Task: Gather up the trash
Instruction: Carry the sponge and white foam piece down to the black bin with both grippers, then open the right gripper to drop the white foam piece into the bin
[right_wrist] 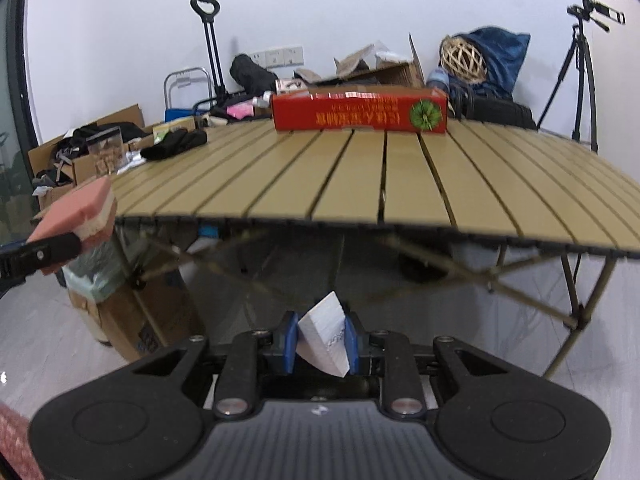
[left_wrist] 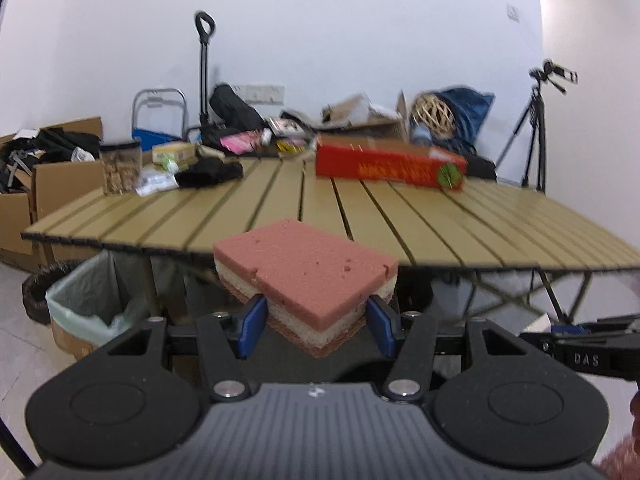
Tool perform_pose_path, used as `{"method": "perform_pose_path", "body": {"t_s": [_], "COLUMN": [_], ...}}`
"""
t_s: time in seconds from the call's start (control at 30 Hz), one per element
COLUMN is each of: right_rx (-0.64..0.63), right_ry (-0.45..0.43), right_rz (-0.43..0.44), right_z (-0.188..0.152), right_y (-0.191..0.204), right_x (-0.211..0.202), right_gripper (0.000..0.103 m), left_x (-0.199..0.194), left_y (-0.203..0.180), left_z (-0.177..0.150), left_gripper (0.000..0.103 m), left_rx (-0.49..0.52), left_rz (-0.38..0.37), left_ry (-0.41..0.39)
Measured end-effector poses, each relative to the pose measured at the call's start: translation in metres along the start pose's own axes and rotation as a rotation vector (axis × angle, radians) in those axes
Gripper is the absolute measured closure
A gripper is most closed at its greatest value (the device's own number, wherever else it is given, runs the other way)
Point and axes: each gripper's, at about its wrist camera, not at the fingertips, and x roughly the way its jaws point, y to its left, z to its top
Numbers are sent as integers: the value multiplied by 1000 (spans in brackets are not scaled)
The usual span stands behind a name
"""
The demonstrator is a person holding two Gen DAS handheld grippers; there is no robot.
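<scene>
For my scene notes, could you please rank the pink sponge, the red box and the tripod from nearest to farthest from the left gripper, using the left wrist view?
1. Pink sponge: clamped in the left gripper.
2. Red box: on the table's far side, right of centre.
3. Tripod: beyond the table, far right.

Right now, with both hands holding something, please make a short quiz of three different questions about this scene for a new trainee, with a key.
1. True or false: the pink layered sponge is lying flat on the slatted table.
2. Multiple choice: what is between the jaws of the right gripper? A) a black cloth B) a white foam piece C) a red box
3. Short answer: under which end of the table, as the left wrist view shows it, does the lined bin stand?

Key:
1. False; the left gripper holds it in front of the table edge.
2. B, the white foam piece.
3. The left end.
</scene>
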Motion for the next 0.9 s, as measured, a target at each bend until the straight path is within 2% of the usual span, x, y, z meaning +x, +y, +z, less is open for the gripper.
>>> {"method": "perform_pose_path", "body": {"t_s": [0.3,0.53,0.9], "right_rx": [16,11,-14], "right_ry": [95,169,197], "right_rz": [27,49,65], "right_z": [-46,-73,-71], "right_y": [1,3,0], "right_x": [-3,5,35], "right_gripper": [80,80,80], "left_x": [-8,-3,27], "left_y": [-20,-28,-24], "left_z": [-49,-68,-74], "left_gripper": [48,48,48], "left_rx": [63,88,45], "left_rz": [-37,-50,-34], "left_ry": [145,227,322]}}
